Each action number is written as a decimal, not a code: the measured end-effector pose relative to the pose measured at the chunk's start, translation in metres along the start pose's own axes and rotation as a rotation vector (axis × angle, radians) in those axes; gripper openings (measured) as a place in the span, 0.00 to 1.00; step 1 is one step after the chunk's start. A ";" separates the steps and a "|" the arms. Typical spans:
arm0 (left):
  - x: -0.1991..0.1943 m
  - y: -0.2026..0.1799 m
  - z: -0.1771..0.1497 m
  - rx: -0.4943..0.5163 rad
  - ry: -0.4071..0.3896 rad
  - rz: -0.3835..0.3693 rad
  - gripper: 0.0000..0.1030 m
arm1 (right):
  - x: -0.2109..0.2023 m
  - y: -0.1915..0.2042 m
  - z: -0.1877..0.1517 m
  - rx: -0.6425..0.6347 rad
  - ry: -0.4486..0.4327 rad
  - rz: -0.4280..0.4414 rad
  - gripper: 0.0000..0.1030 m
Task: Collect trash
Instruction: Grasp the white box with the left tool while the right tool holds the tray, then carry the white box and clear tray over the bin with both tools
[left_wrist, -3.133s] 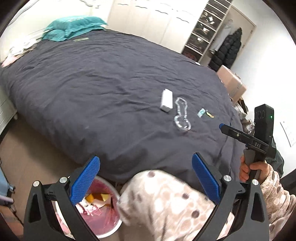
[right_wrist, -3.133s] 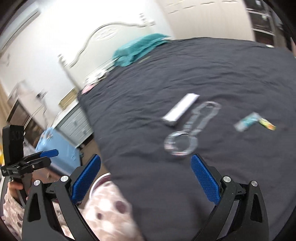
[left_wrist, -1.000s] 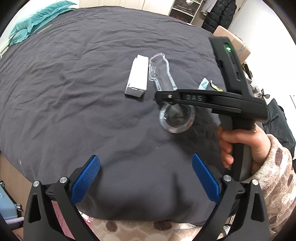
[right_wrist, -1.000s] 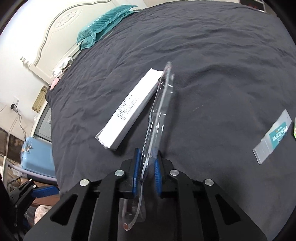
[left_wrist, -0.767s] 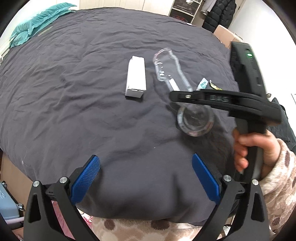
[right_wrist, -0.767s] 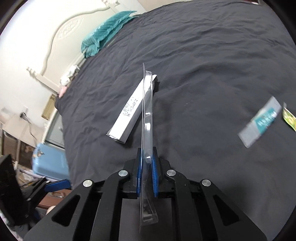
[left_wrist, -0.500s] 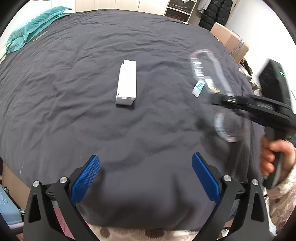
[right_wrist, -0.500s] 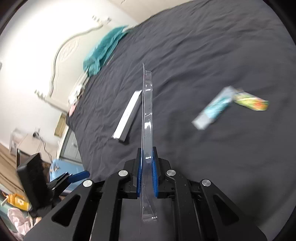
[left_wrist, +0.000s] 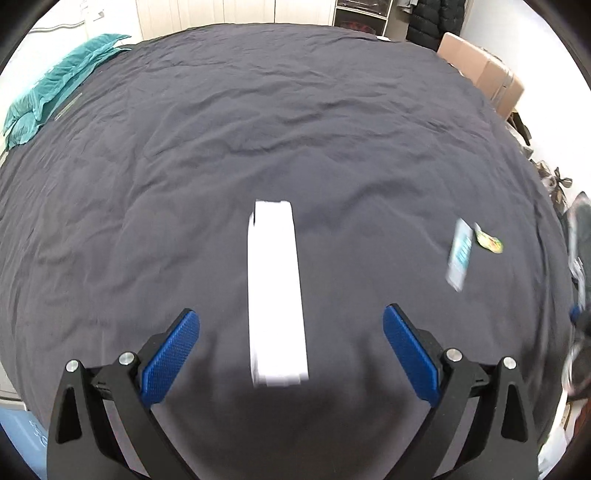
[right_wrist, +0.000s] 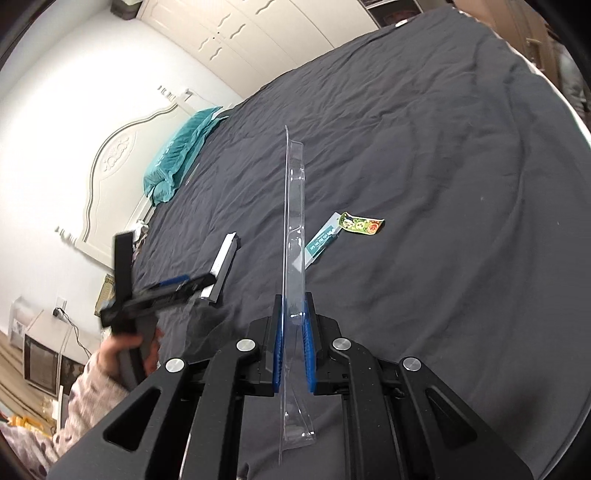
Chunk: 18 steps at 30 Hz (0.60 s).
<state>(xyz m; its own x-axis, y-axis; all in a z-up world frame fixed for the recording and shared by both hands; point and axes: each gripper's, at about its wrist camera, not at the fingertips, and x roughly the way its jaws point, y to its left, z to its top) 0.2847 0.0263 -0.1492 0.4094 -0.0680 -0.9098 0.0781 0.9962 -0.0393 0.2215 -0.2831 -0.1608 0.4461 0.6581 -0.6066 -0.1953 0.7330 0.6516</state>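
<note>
Trash on the dark bedspread (left_wrist: 332, 122), left to right: white carton (left_wrist: 277, 291) between the wide-spread left gripper (left_wrist: 291, 354) pads, untouched; teal sachet (left_wrist: 460, 254); yellow wrapper (left_wrist: 489, 242). Right gripper (right_wrist: 293, 354) clamps a clear blister pack (right_wrist: 293, 221) edge-on, upright above the bedspread.

The bed cover (left_wrist: 295, 129) is matt, creased dark-grey cloth. The clear plastic blister pack (right_wrist: 294, 229) looks glossy and smooth; the white box (left_wrist: 276, 291) looks like matt card. Blue pads (left_wrist: 170, 356) are rough-textured, set on matt black plastic with shiny metal screws.
</note>
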 end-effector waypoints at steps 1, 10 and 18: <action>0.005 0.000 0.004 0.006 0.006 0.006 0.95 | -0.001 -0.002 0.000 -0.004 0.004 0.001 0.09; 0.048 -0.009 0.007 0.054 0.100 0.031 0.68 | -0.007 0.002 0.003 -0.021 -0.031 -0.025 0.09; 0.020 -0.017 0.002 0.039 0.026 0.052 0.30 | -0.005 0.005 0.004 -0.023 -0.019 -0.014 0.09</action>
<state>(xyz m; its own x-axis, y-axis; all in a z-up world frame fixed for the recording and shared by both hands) 0.2932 0.0076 -0.1656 0.3899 -0.0139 -0.9207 0.0926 0.9954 0.0242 0.2219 -0.2837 -0.1528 0.4652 0.6447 -0.6066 -0.2091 0.7458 0.6324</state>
